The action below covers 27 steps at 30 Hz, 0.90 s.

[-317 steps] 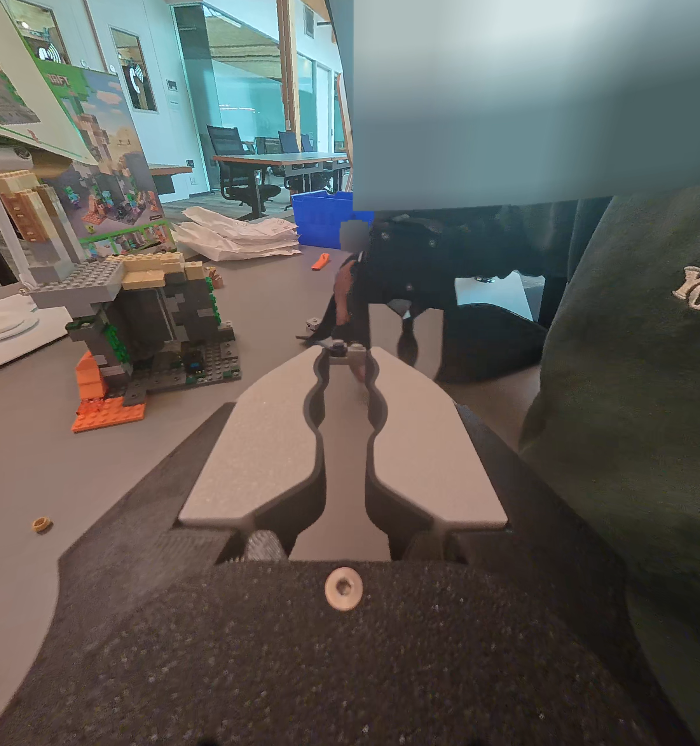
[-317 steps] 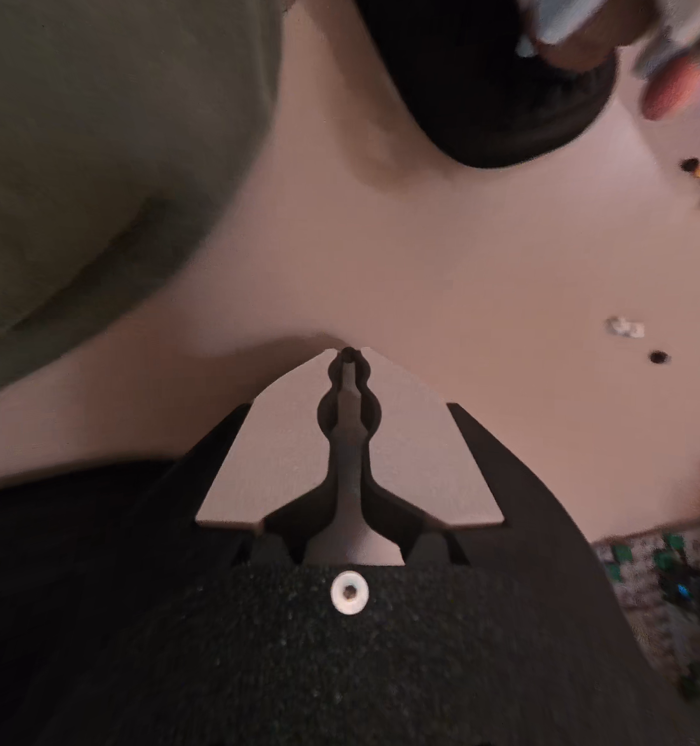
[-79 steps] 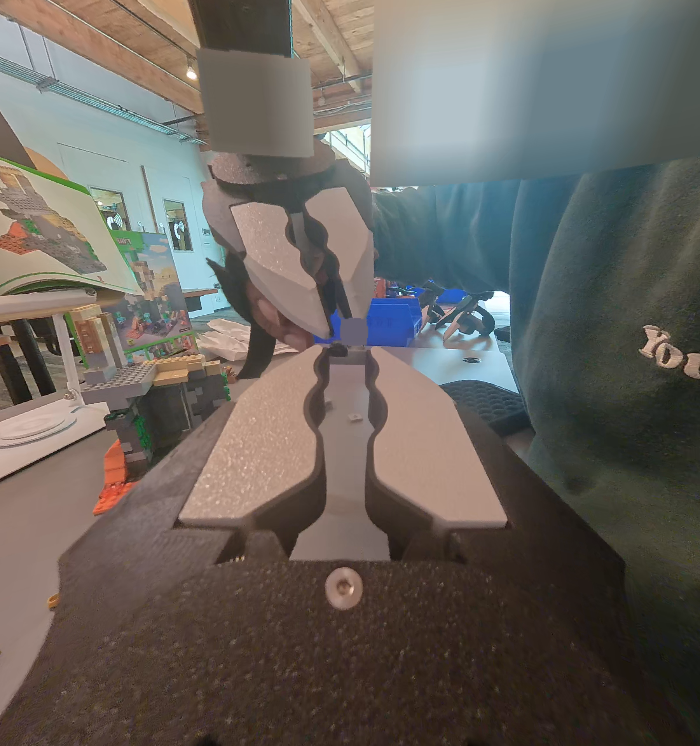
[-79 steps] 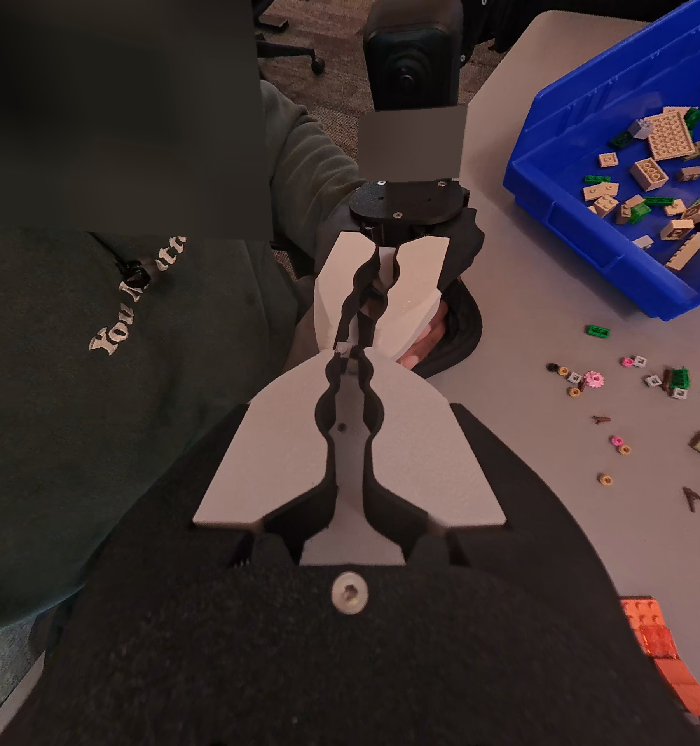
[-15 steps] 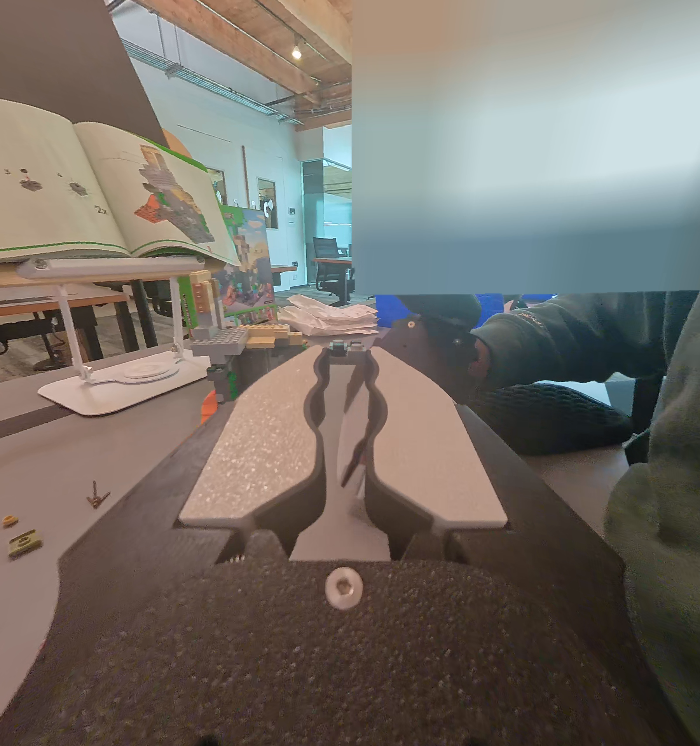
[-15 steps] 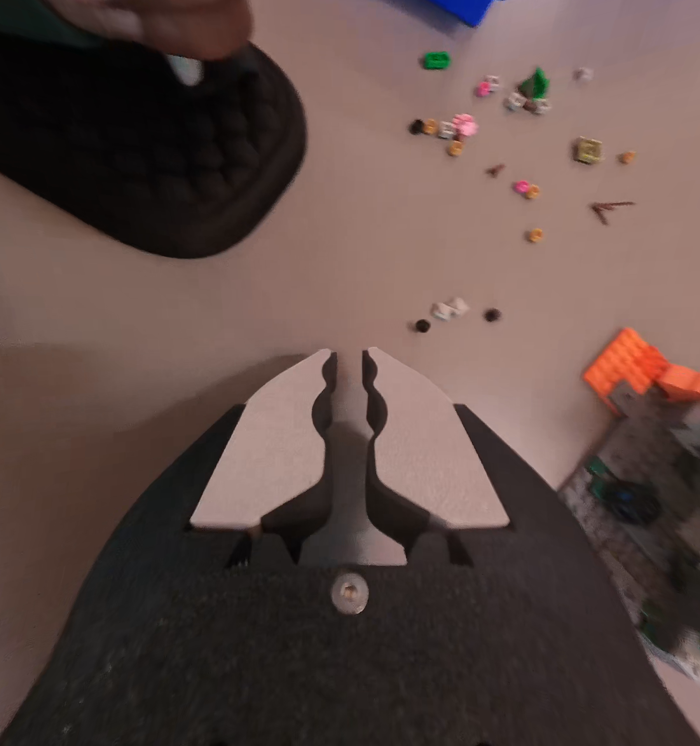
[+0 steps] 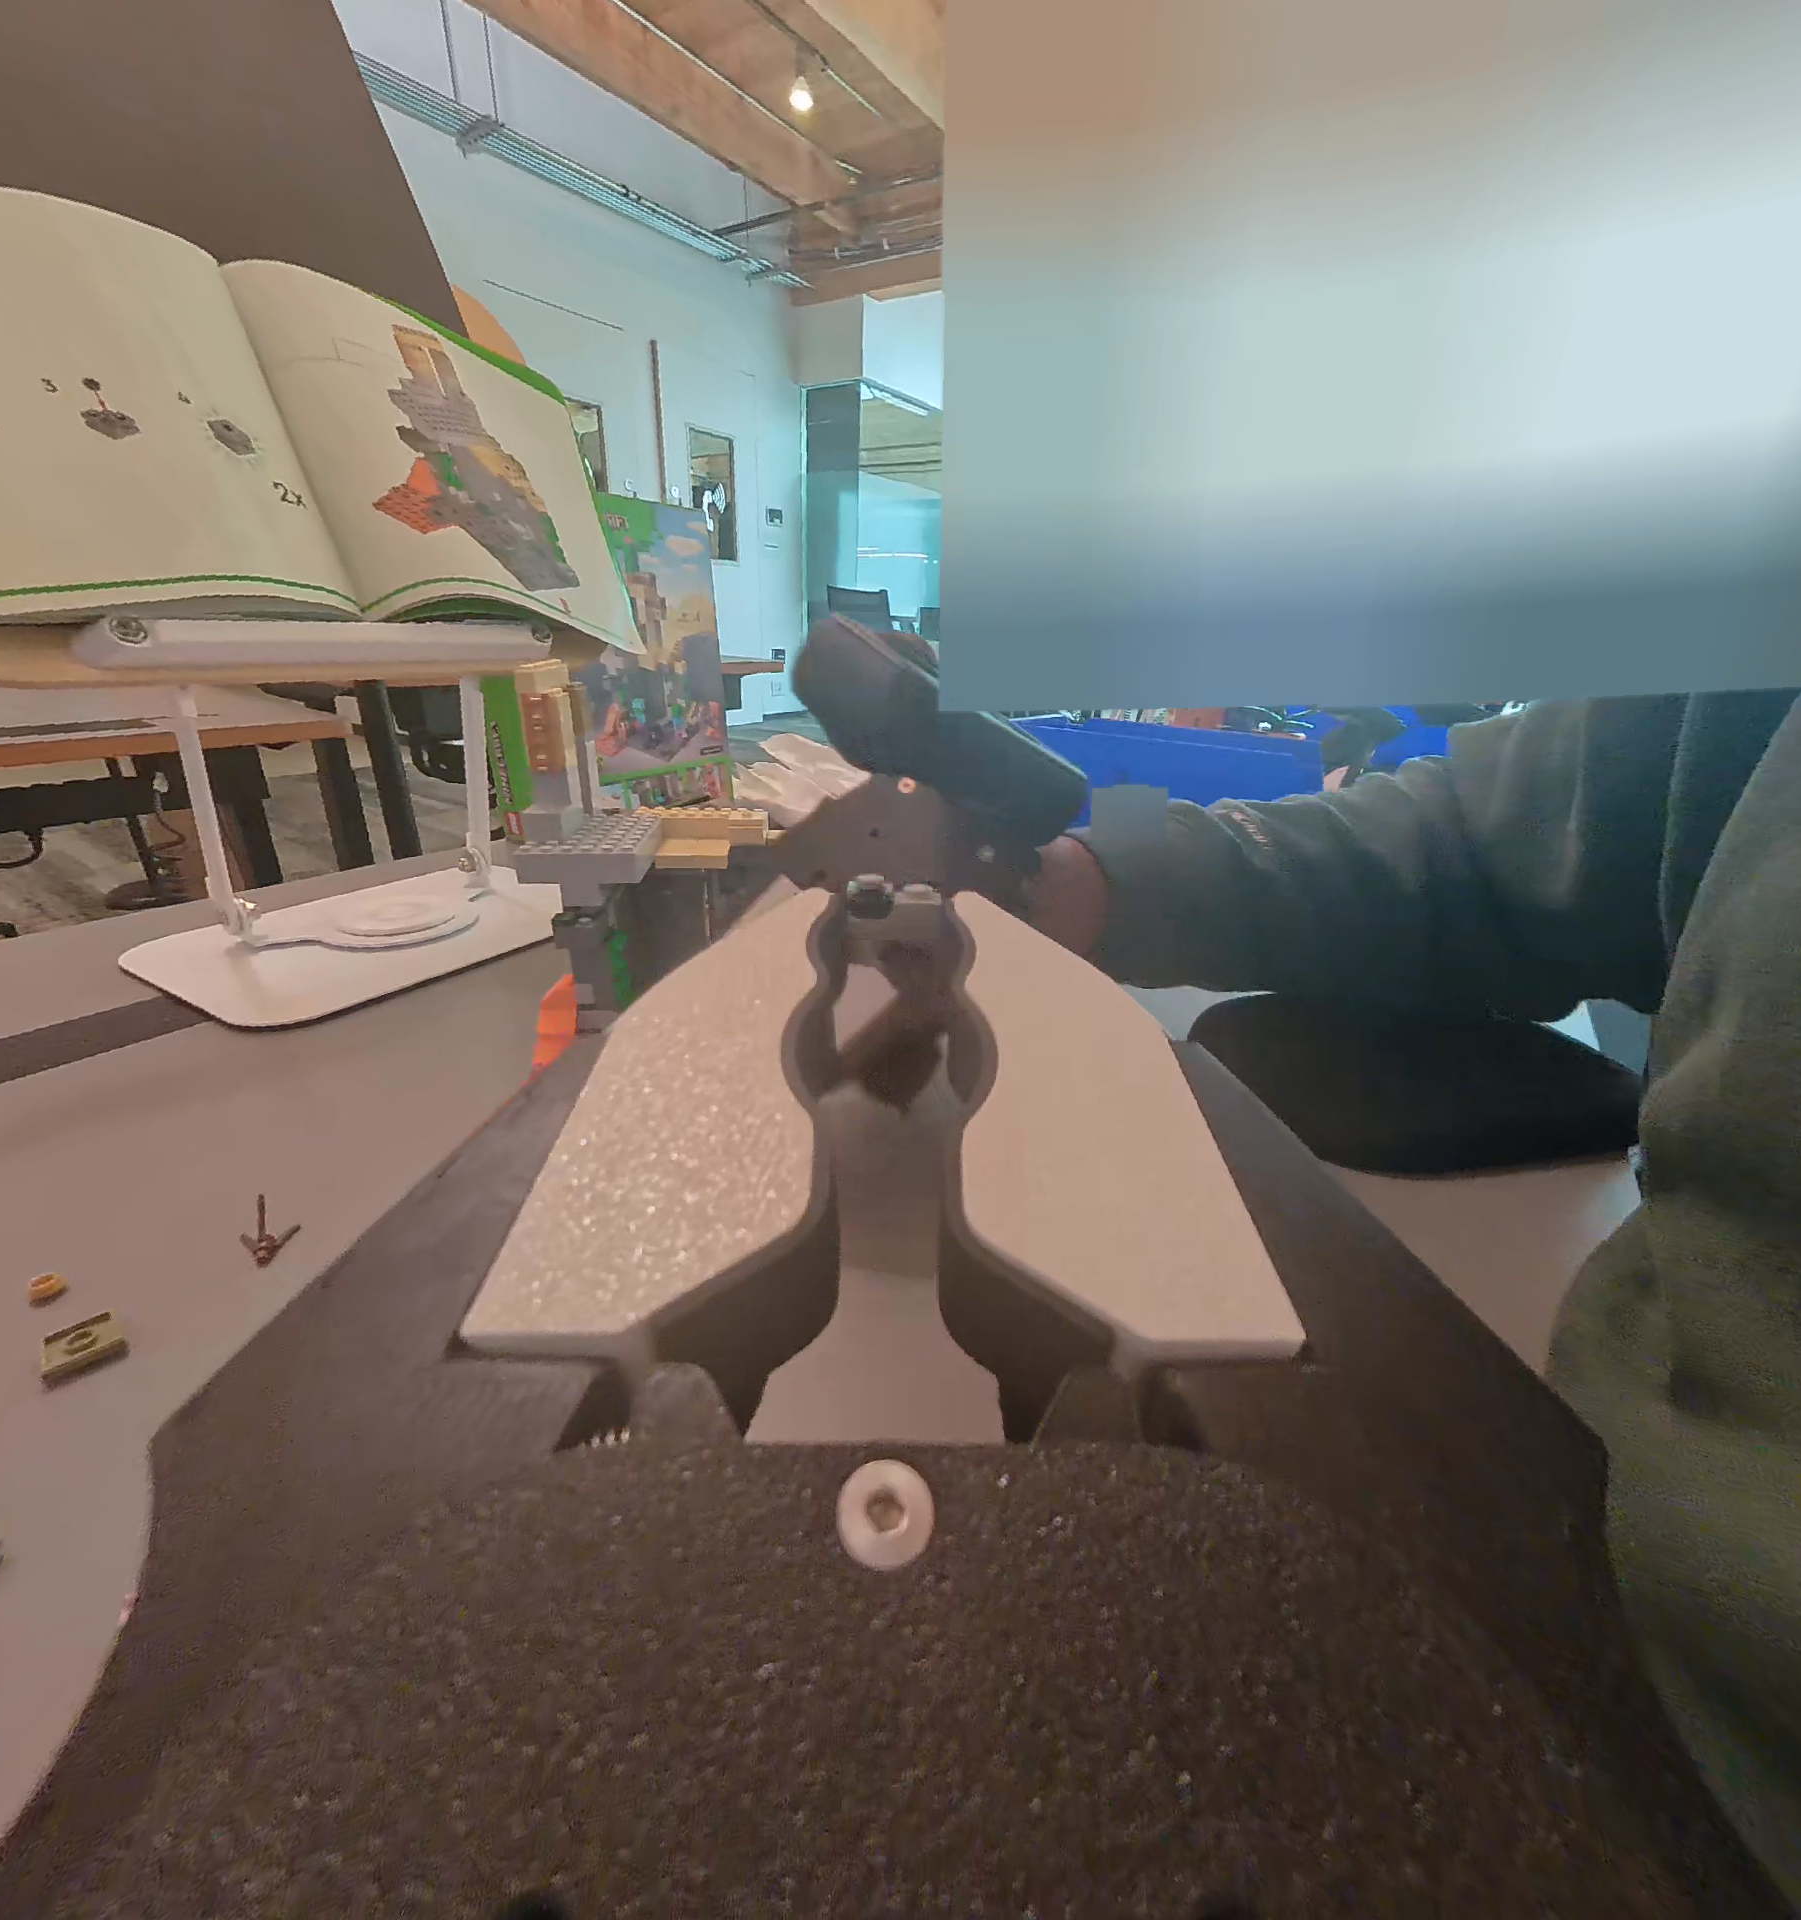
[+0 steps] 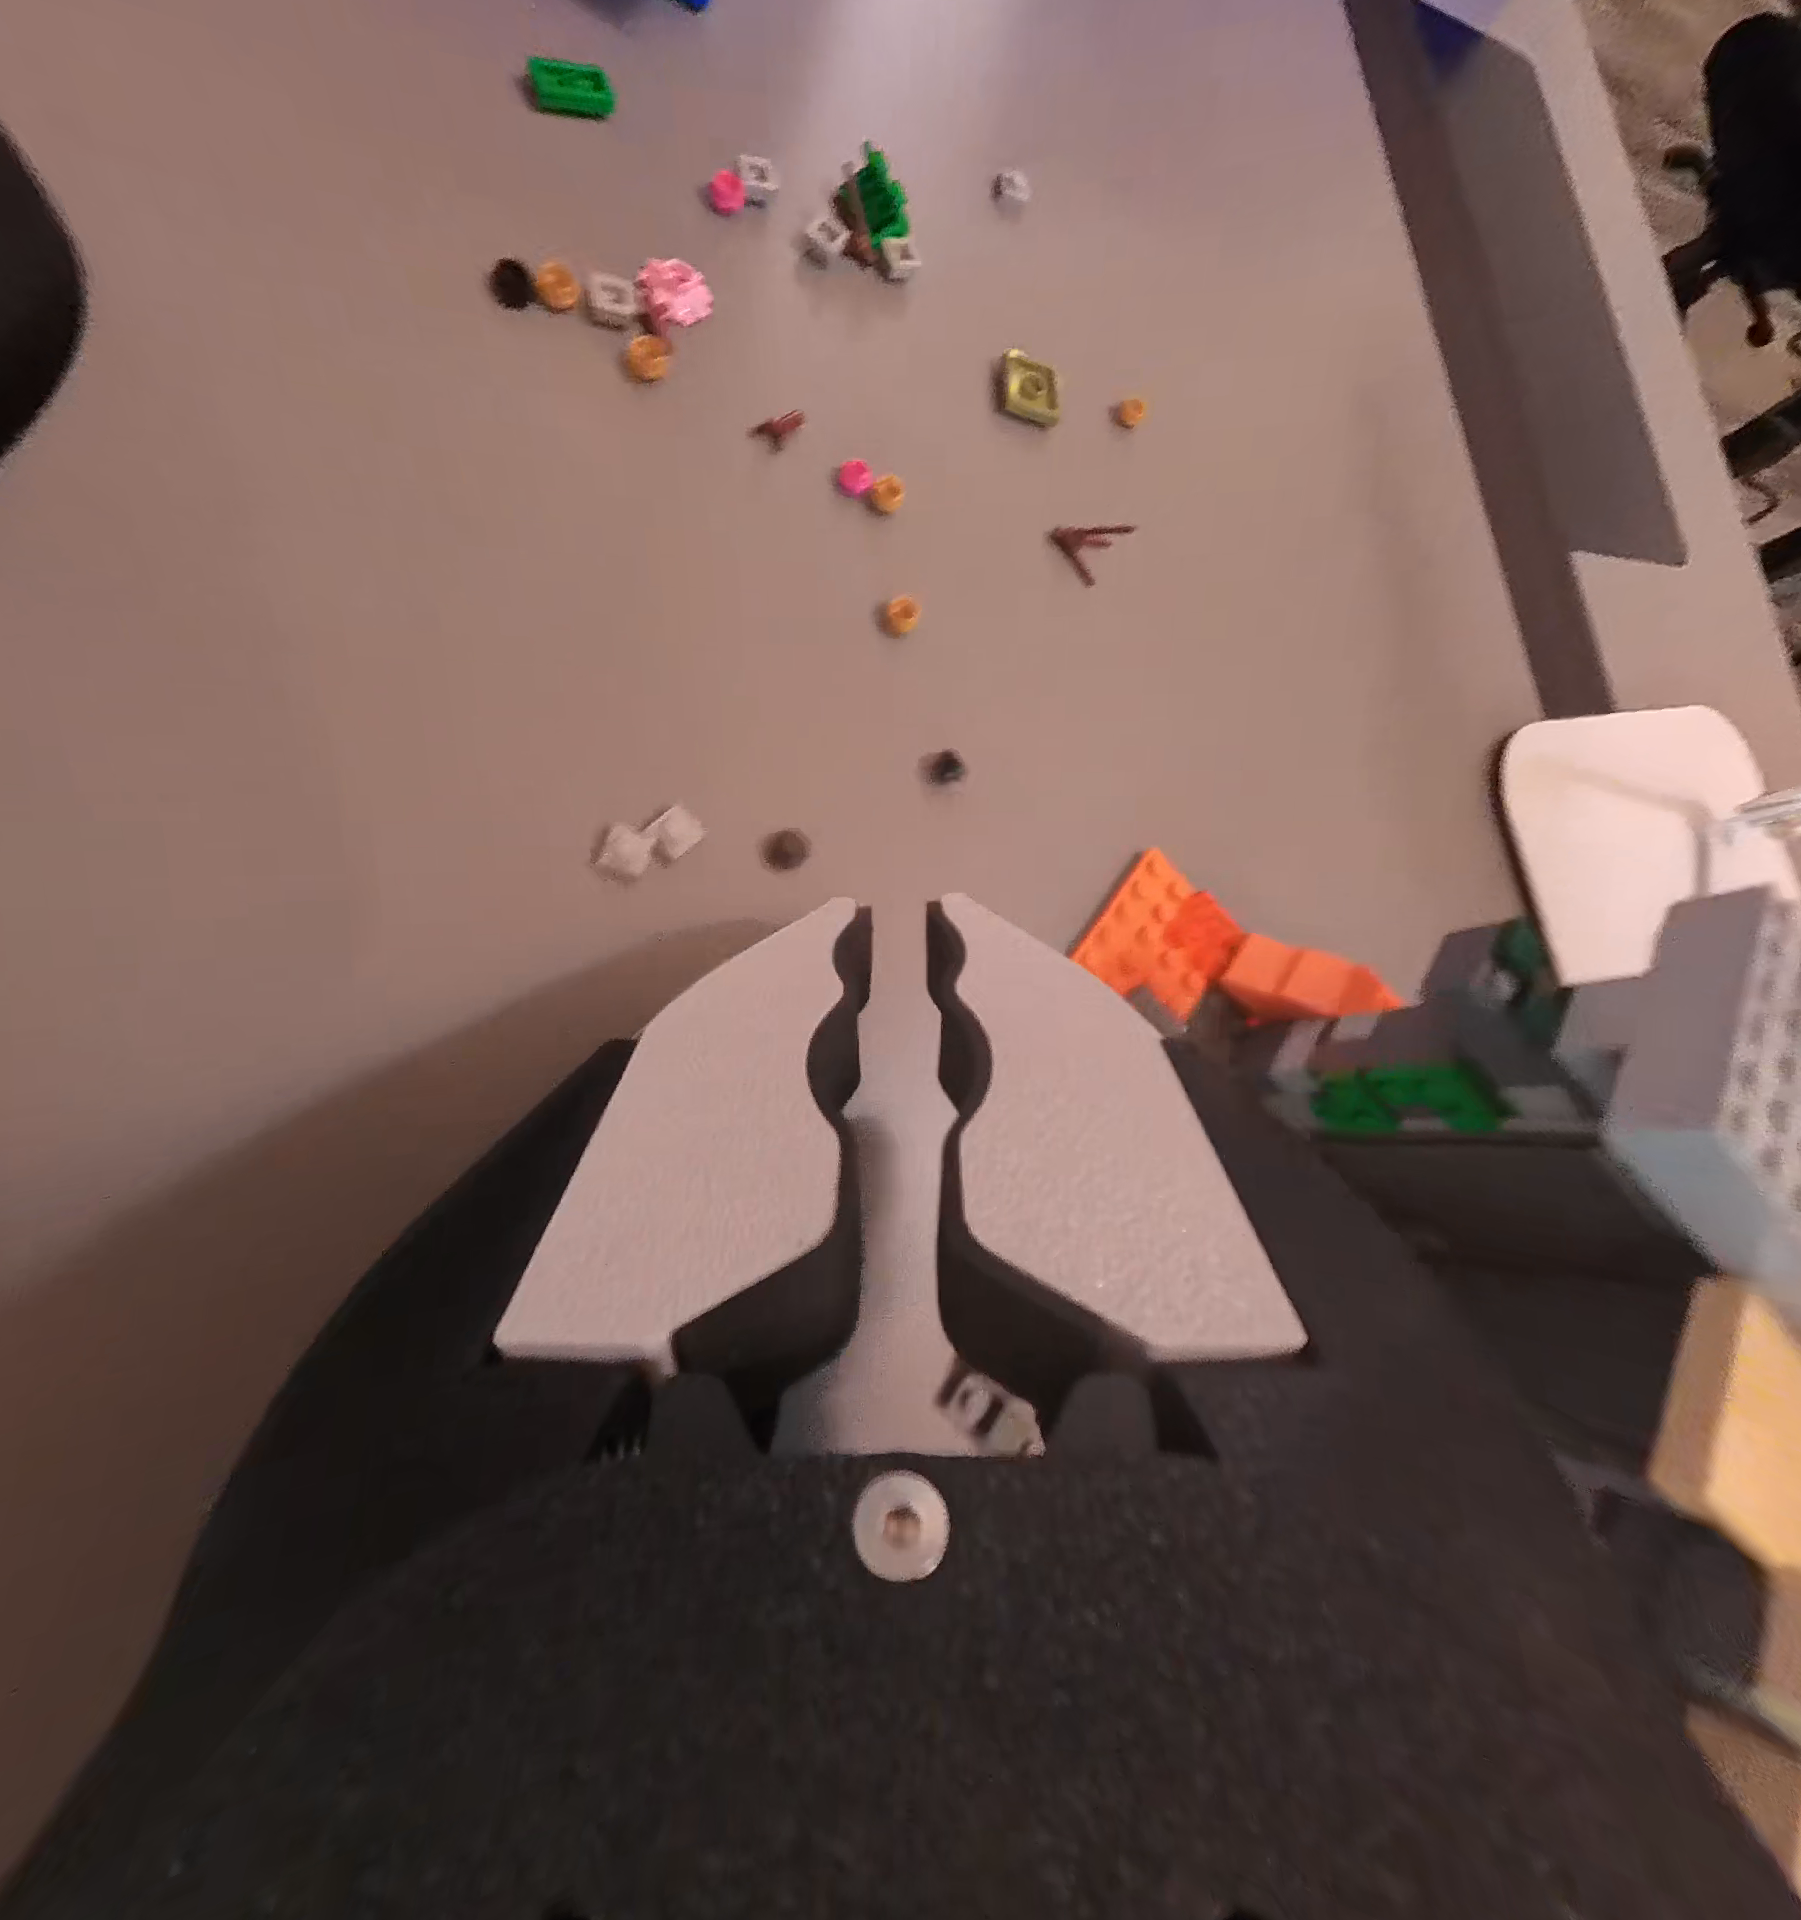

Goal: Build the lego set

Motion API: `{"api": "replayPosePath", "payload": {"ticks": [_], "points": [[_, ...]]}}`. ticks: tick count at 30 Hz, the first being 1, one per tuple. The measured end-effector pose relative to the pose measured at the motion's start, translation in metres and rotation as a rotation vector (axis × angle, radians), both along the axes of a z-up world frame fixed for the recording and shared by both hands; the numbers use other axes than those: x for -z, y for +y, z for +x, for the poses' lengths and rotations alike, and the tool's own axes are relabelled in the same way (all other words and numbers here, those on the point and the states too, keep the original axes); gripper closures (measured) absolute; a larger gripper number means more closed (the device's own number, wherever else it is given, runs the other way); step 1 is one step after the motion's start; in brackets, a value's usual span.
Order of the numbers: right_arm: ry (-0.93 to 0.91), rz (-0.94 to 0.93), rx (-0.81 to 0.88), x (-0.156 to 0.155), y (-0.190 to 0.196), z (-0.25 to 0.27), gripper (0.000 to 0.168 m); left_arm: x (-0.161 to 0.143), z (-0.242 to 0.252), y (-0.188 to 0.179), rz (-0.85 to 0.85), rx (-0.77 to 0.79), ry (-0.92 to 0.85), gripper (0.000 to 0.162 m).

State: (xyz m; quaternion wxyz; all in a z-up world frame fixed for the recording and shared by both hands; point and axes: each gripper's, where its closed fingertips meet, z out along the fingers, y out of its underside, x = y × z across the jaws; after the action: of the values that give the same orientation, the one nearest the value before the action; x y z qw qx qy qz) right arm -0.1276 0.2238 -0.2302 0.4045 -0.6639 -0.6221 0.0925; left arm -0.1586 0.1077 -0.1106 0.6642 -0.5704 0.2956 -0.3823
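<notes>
My left gripper (image 7: 891, 909) is shut on a small grey lego piece (image 7: 901, 902) with a dark stud on top, held above the table. The partly built lego model (image 7: 605, 836), grey with tan and orange parts, stands just beyond it to the left. My right gripper (image 8: 898, 914) is slightly open and empty, low over the table beside the model (image 8: 1478, 1049) and its orange plate (image 8: 1150, 940). It also shows in the left wrist view (image 7: 917, 821), right behind the held piece. A small grey piece (image 8: 984, 1408) shows between the right fingers' bases.
Several small loose pieces (image 8: 667, 296) are scattered on the grey table (image 8: 304, 623). An open instruction book (image 7: 252, 468) rests on a white stand (image 7: 356, 935), with the set's box (image 7: 667, 675) behind. A black pad (image 7: 1415, 1081) and a person's green sleeve (image 7: 1395, 883) are at the right. Some 15 centimetres of space lies between my two pairs of fingers. The open instruction book (image 7: 252, 468) is closer to my right gripper, around 35 centimetres from its tips; the left tips are 40 centimetres off.
My right gripper has moved toward the model, still slightly open and empty. My left gripper still holds the grey piece, and the right gripper now sits just behind it.
</notes>
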Motion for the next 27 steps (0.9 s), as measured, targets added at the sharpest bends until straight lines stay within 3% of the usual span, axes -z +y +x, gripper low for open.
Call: {"api": "replayPosePath", "payload": {"ticks": [4,13,21,27], "points": [[-0.001,-0.015,-0.029,-0.007,0.014,-0.025,0.159,0.002,0.002,-0.001,-0.008,0.013,0.005,0.146],[-0.071,-0.100,-0.056,0.017,0.021,-0.042,0.156,0.004,0.005,-0.006,0.004,0.036,0.031,0.146],[-0.098,-0.095,-0.053,0.023,0.023,-0.047,0.161,0.005,0.006,-0.006,-0.004,0.045,0.028,0.146],[-0.137,-0.016,-0.147,0.020,0.017,-0.052,0.162,0.005,0.006,-0.006,-0.005,0.046,0.030,0.146]]}}
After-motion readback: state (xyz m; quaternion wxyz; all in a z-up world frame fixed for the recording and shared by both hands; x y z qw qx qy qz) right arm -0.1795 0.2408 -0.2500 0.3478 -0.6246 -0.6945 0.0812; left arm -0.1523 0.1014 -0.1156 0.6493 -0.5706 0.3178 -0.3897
